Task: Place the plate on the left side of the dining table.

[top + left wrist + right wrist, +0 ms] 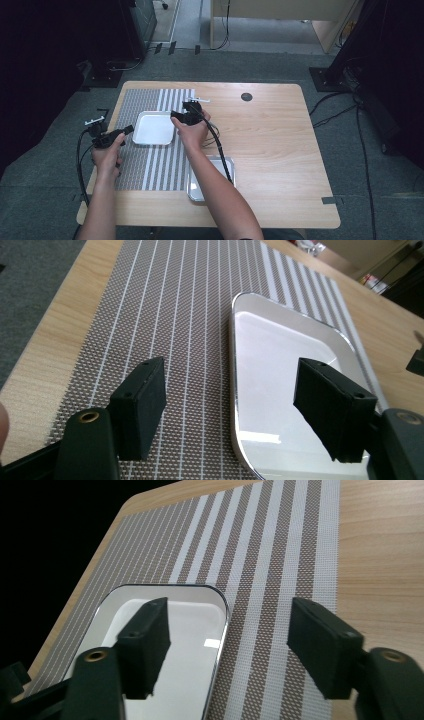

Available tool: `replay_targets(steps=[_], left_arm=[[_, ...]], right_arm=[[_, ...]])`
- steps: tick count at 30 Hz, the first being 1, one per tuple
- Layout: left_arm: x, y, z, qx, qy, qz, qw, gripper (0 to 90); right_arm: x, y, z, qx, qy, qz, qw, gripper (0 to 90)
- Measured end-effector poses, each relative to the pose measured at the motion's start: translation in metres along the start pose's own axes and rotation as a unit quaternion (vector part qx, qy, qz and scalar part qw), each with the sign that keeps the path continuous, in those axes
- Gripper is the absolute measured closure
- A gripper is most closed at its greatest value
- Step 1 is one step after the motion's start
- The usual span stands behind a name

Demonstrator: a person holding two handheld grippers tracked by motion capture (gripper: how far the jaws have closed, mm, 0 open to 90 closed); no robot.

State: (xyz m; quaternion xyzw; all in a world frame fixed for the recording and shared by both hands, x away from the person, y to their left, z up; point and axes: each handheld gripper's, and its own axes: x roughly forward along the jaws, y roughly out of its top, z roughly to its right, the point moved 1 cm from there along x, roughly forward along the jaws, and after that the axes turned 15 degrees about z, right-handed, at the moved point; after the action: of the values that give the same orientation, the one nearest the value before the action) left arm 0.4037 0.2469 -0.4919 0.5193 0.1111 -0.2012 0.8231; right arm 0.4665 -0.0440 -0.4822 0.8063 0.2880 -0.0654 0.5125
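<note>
Presently both claws, left claw (pixel 128 130) and right claw (pixel 173 115), stand apart straddling opposite rims of the tray (pixel 154 128) on the striped mat (pixel 150 165), so the next move appears to be clamping both rims.

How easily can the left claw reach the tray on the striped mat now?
Probably yes: the left claw is open, its jaws astride the near rim of the tray, with nothing between them on the striped mat.

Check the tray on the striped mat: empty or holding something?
Empty. The tray on the striped mat shows a bare, shiny floor in the high view and both gripper views.
</note>
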Motion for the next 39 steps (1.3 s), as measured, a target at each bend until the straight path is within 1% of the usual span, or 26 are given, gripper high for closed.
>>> replay_targets(steps=[1,2,3,4,6,9,11,14,15,18,21,22,23,24,26,27,29,31,34,35,36,39], left_arm=[[-0.001,0.001,0.0,-0.002,0.014,0.001,0.9999,21.2],[-0.003,0.001,-0.001,-0.007,0.027,0.008,0.9996,22.4],[-0.005,0.001,-0.001,-0.009,0.024,0.01,0.9996,24.2],[-0.006,0.001,-0.001,-0.007,0.015,0.01,0.9998,21.9],[-0.008,0.0,0.0,-0.007,0.012,0.007,0.9999,20.2],[-0.013,-0.001,0.002,-0.005,0.004,0.01,0.9999,20.1],[-0.018,-0.002,0.005,-0.002,0.001,0.017,0.9999,19.3],[-0.025,-0.004,0.008,0.003,-0.008,0.014,0.9999,18.8],[-0.027,-0.006,0.009,0.003,-0.012,0.014,0.9998,18.8],[-0.034,-0.009,0.009,0.011,-0.019,0.013,0.9997,18.7],[-0.04,-0.012,0.009,0.017,-0.021,0.011,0.9996,18.6],[-0.041,-0.014,0.008,0.02,-0.02,0.009,0.9996,18.5],[-0.043,-0.015,0.008,0.018,-0.019,0.006,0.9997,18.5],[-0.044,-0.016,0.007,0.018,-0.019,0.003,0.9997,18.5],[-0.046,-0.019,0.007,0.016,-0.018,-0.001,0.9997,18.5],[-0.047,-0.02,0.007,0.016,-0.017,-0.002,0.9997,18.5],[-0.049,-0.024,0.008,0.023,-0.017,-0.007,0.9996,18.5],[-0.052,-0.027,0.009,0.025,-0.019,-0.01,0.9995,18.4],[-0.059,-0.031,0.013,0.028,-0.023,-0.006,0.9993,18.1],[-0.061,-0.032,0.014,0.027,-0.022,-0.004,0.9994,18.1],[-0.063,-0.033,0.014,0.029,-0.021,-0.003,0.9993,18.1],[-0.067,-0.037,0.017,0.036,-0.015,-0.005,0.9992,18.1]], right_arm=[[-0.005,0.002,0.0,-0.007,0.003,0.003,1.0,31.1],[-0.007,0.003,0.0,-0.015,0.004,0.003,0.9999,31.1],[-0.011,0.003,-0.001,-0.033,0.005,-0.001,0.9995,29.9],[-0.014,0.004,-0.001,-0.039,0.007,-0.002,0.9992,29.9],[-0.021,0.005,-0.001,-0.051,0.017,0.003,0.9986,29.3],[-0.028,0.005,0.0,-0.057,0.024,0.005,0.998,29.2],[-0.033,0.005,0.003,-0.064,0.021,0.003,0.9977,29.4],[-0.039,0.005,0.006,-0.068,0.021,0.0,0.9975,29.4],[-0.041,0.004,0.008,-0.07,0.022,0.0,0.9973,29.3],[-0.048,0.004,0.01,-0.082,0.026,-0.001,0.9963,28.7],[-0.056,0.004,0.014,-0.088,0.029,0.001,0.9957,26.2],[-0.059,0.004,0.016,-0.093,0.027,0.003,0.9953,25.2],[-0.061,0.004,0.018,-0.098,0.024,0.005,0.9949,25.1],[-0.063,0.005,0.02,-0.099,0.023,0.006,0.9948,25.0],[-0.067,0.005,0.024,-0.088,0.027,0.008,0.9957,24.6],[-0.069,0.005,0.026,-0.087,0.029,0.009,0.9957,24.6],[-0.073,0.005,0.027,-0.088,0.028,0.01,0.9956,24.6],[-0.078,0.006,0.029,-0.087,0.031,0.011,0.9957,24.3],[-0.085,0.008,0.03,-0.092,0.033,0.012,0.9951,23.7],[-0.088,0.009,0.031,-0.098,0.034,0.014,0.9945,23.6],[-0.09,0.009,0.031,-0.1,0.033,0.016,0.9943,23.6],[-0.097,0.011,0.034,-0.101,0.032,0.021,0.9942,23.6]])
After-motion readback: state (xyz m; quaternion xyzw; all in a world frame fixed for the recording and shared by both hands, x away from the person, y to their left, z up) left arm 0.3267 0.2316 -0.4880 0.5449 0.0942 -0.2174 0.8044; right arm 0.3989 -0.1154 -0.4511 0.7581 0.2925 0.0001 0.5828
